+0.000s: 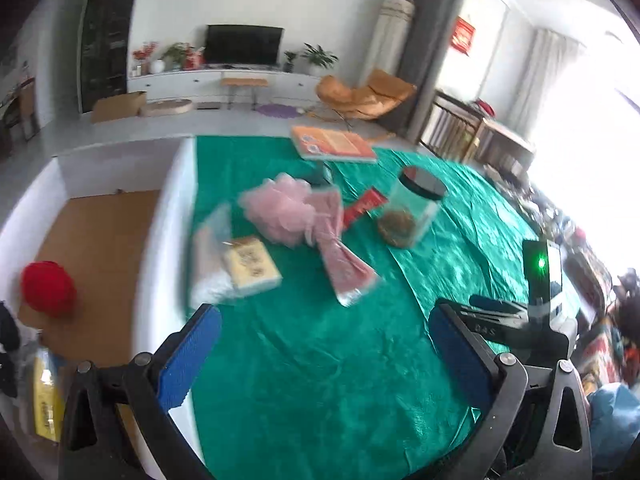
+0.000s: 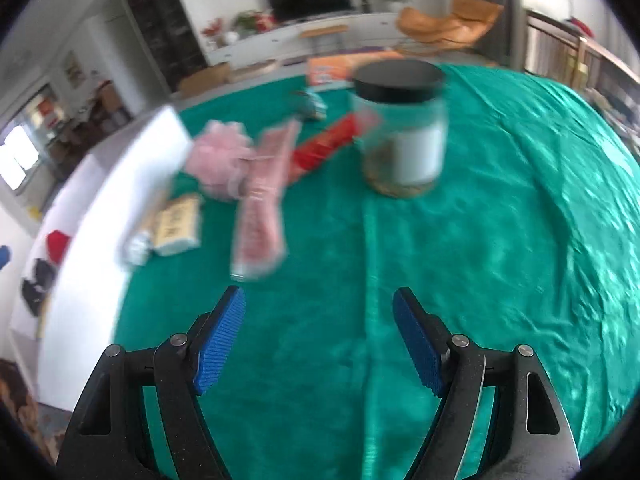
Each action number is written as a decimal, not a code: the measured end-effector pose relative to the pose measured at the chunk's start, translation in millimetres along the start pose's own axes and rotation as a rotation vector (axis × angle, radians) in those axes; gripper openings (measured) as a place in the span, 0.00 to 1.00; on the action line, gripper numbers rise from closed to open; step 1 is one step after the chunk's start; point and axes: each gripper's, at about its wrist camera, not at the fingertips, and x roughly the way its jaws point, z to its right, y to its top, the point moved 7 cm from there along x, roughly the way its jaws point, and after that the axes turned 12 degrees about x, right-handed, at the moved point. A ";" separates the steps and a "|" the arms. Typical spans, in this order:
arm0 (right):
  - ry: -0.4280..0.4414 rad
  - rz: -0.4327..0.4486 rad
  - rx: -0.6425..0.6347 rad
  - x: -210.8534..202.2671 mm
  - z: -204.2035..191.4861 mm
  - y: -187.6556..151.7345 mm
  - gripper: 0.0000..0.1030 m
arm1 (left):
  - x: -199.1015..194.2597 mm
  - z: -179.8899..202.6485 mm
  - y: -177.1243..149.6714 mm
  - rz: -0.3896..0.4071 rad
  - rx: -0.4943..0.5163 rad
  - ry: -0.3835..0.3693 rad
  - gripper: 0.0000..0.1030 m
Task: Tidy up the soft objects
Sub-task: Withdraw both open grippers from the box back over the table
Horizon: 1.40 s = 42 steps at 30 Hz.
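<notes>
Both my left gripper [image 1: 324, 344] and right gripper [image 2: 318, 340] gape empty above the green cloth [image 1: 320, 360]. On it: one pink mesh bath pouf [image 1: 280, 210], one pink packaged cloth [image 1: 344, 264], one black-lidded glass jar [image 1: 412, 208].

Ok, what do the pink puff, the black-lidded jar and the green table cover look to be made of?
Pink puff: gathered nylon-type mesh, ruffled and semi-sheer, probably a bath pouf. Jar: clear glass or hard plastic, the blur leaves it open; its contents show through, under a matte black lid. Green table cover: soft fabric with a sheen, maybe velvet or satin, wrinkled with bright highlights.
</notes>
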 end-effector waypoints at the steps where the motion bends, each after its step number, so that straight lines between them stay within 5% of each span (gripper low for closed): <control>1: -0.038 0.000 0.028 8.1 18.0 0.4 0.77 | 19.8 14.2 -5.6 -0.027 0.030 0.002 1.00; 6: -0.132 0.042 0.073 27.4 50.0 7.2 0.77 | 115.3 19.8 -35.8 -0.191 0.067 0.079 1.00; 9: -0.164 0.059 0.044 33.0 51.5 4.2 0.77 | 137.6 11.7 -50.1 -0.234 0.080 0.137 1.00; 42: -0.198 0.111 0.040 37.2 59.6 -2.8 0.82 | 152.0 -0.9 -61.8 -0.236 0.069 0.170 1.00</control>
